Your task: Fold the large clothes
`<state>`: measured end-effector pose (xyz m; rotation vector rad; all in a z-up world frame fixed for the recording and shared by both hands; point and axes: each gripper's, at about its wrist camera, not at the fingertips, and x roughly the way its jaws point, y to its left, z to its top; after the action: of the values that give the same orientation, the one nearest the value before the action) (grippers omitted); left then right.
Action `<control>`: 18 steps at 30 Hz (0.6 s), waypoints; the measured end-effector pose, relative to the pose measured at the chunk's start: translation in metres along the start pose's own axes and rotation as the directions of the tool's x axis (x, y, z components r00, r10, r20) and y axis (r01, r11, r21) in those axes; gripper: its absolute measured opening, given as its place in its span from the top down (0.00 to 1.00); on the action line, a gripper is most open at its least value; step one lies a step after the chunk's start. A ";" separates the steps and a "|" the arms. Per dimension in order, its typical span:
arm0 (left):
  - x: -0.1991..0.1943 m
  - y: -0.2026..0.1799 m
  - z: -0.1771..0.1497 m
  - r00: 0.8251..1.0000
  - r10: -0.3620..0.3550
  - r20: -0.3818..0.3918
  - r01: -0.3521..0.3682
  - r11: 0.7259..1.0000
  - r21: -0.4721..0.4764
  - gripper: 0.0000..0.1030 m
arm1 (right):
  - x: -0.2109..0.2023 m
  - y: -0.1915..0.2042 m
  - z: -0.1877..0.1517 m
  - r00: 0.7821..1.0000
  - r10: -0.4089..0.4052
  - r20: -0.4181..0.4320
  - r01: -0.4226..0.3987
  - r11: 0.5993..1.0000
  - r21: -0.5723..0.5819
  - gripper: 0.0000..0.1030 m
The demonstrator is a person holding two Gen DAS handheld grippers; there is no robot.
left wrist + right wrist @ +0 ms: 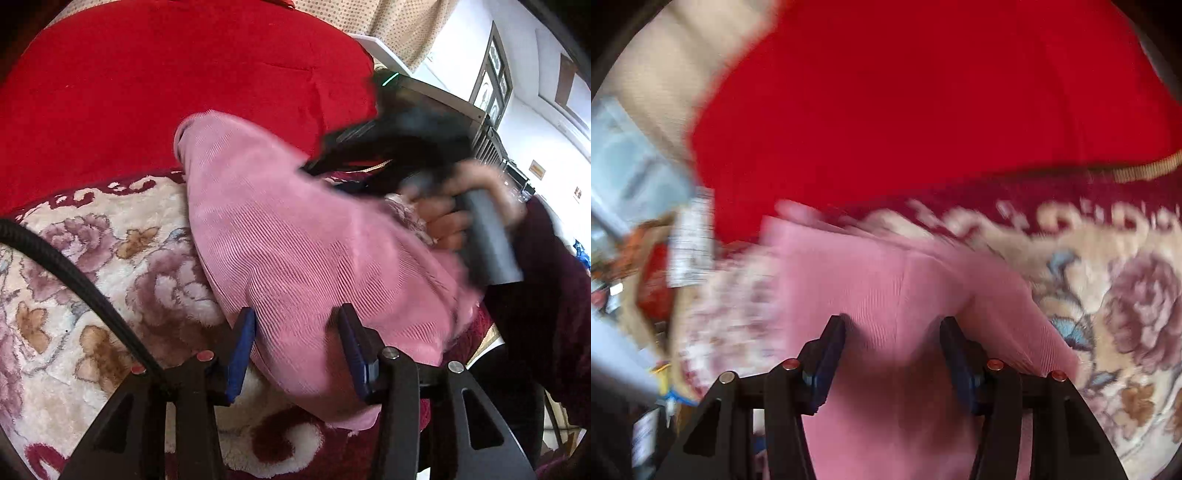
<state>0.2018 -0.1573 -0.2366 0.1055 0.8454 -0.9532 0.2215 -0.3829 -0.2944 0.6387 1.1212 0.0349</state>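
Both the left gripper (297, 345) and the right gripper (894, 350) stand open, with the pink garment (295, 240) lying between their jaws. To fold well, I think each should close on one fabric layer only, not the floral blanket (110, 258) below.

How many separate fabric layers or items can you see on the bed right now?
3. The pink ribbed garment lies on top in front of both grippers, the cream floral fleece blanket lies beneath it, and the plain red cloth lies behind. More may be hidden underneath.

Black hand-held gripper (297, 343), blue pads, red and silver screws; maroon sleeve (546, 280).
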 end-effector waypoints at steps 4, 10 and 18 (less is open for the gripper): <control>-0.002 0.007 -0.001 0.999 -0.034 0.007 0.034 0.999 -0.017 0.51 | -0.015 -0.002 -0.003 0.998 0.014 0.054 -0.015 1.000 0.017 0.45; -0.023 0.022 0.001 0.994 -0.098 0.054 0.101 0.993 -0.064 0.42 | -0.095 0.012 -0.035 0.987 0.030 0.155 -0.016 0.996 -0.090 0.45; -0.030 0.005 -0.010 0.995 -0.093 0.027 0.092 0.995 0.028 0.40 | -0.117 0.018 -0.122 0.994 0.022 0.106 -0.003 0.984 -0.179 0.60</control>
<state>0.1911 -0.1303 -0.2244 0.0761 0.8171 -1.0511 0.0703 -0.3514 -0.2224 0.4814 0.9975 0.1097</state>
